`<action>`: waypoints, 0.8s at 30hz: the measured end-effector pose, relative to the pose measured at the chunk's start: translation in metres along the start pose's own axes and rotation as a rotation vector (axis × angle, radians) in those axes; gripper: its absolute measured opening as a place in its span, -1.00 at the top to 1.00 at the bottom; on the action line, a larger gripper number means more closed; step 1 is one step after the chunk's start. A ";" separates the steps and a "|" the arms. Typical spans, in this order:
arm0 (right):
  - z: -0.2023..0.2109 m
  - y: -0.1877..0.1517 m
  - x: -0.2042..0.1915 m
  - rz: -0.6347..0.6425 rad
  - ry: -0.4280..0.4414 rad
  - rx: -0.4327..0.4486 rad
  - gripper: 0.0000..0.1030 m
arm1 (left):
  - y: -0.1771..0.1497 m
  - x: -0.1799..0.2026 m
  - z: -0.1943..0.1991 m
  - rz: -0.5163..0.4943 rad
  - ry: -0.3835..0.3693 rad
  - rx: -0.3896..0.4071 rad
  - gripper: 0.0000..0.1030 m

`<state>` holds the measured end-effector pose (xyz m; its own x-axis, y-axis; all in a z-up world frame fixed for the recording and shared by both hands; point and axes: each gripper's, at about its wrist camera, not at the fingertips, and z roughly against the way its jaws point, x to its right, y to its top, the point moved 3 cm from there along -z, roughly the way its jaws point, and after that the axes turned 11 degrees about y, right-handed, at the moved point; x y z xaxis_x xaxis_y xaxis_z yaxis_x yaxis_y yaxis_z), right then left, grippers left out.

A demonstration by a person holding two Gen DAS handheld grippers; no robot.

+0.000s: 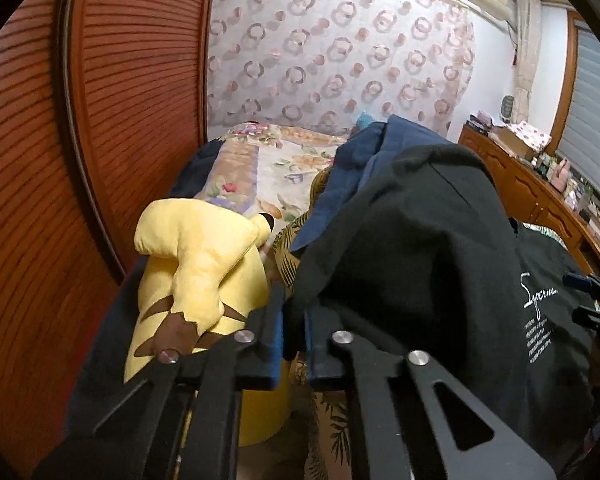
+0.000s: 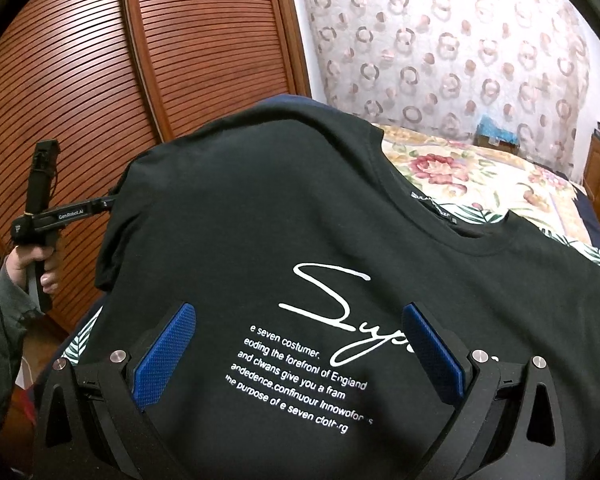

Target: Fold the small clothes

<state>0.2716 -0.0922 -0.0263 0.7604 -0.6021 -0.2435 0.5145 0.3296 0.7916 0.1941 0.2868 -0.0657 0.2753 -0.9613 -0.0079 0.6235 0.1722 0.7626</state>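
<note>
A black T-shirt (image 2: 260, 208) with white script print lies spread over a pile on the bed. It also shows in the left wrist view (image 1: 420, 240), draped over my fingers. My left gripper (image 1: 296, 320) is shut on the shirt's left sleeve edge; in the right wrist view it (image 2: 100, 204) grips the sleeve at far left. My right gripper (image 2: 300, 344) is open, its blue pads (image 2: 164, 352) wide apart just above the printed chest, holding nothing.
A yellow Pikachu plush (image 1: 196, 264) lies left of the shirt. A navy garment (image 1: 364, 160) and a leaf-print cloth (image 1: 296, 240) lie beneath. The floral bedspread (image 2: 480, 176) extends behind. Louvred wooden wardrobe doors (image 2: 100, 60) stand at left; a cluttered dresser (image 1: 540, 184) at right.
</note>
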 end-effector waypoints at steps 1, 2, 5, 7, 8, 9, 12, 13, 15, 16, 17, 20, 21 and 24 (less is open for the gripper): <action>0.000 -0.001 0.000 0.000 0.000 0.001 -1.00 | 0.002 0.001 0.005 -0.005 0.008 0.006 0.89; 0.001 -0.002 -0.001 0.000 0.001 0.003 -1.00 | 0.004 0.002 0.012 -0.005 0.007 0.014 0.89; 0.003 -0.003 -0.003 0.005 0.000 0.010 -1.00 | 0.018 0.010 0.037 -0.007 -0.009 0.060 0.90; 0.006 -0.005 -0.004 0.005 0.000 0.018 -1.00 | 0.033 0.024 0.056 -0.035 -0.028 0.098 0.90; 0.008 -0.005 -0.004 0.001 0.000 0.024 -1.00 | 0.041 0.033 0.066 -0.054 -0.038 0.115 0.90; 0.012 -0.006 -0.004 -0.003 0.000 0.031 -1.00 | 0.050 0.043 0.073 -0.073 -0.048 0.127 0.90; 0.021 -0.005 -0.004 -0.014 -0.005 0.056 -1.00 | 0.076 0.073 0.087 -0.115 -0.093 0.134 0.90; 0.024 -0.005 -0.003 -0.017 -0.006 0.065 -1.00 | 0.084 0.087 0.090 -0.141 -0.103 0.128 0.90; 0.031 -0.007 -0.004 -0.024 -0.012 0.084 -1.00 | 0.092 0.110 0.091 -0.180 -0.114 0.114 0.90; 0.034 -0.010 -0.004 -0.029 -0.014 0.091 -1.00 | 0.095 0.120 0.091 -0.196 -0.122 0.105 0.89; 0.036 -0.011 -0.003 -0.033 -0.016 0.097 -1.00 | 0.096 0.135 0.090 -0.218 -0.150 0.091 0.88; 0.043 -0.019 -0.005 -0.043 -0.029 0.113 -1.00 | 0.092 0.159 0.091 -0.267 -0.187 0.078 0.59; 0.044 -0.021 -0.005 -0.046 -0.034 0.116 -1.00 | 0.088 0.165 0.092 -0.283 -0.198 0.080 0.54; 0.046 -0.028 -0.009 -0.059 -0.042 0.119 -1.00 | 0.082 0.170 0.097 -0.293 -0.202 0.081 0.26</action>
<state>0.2323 -0.1291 -0.0208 0.7115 -0.6486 -0.2702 0.5053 0.2051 0.8382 0.2209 0.1164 0.0579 -0.0618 -0.9918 -0.1120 0.5925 -0.1268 0.7956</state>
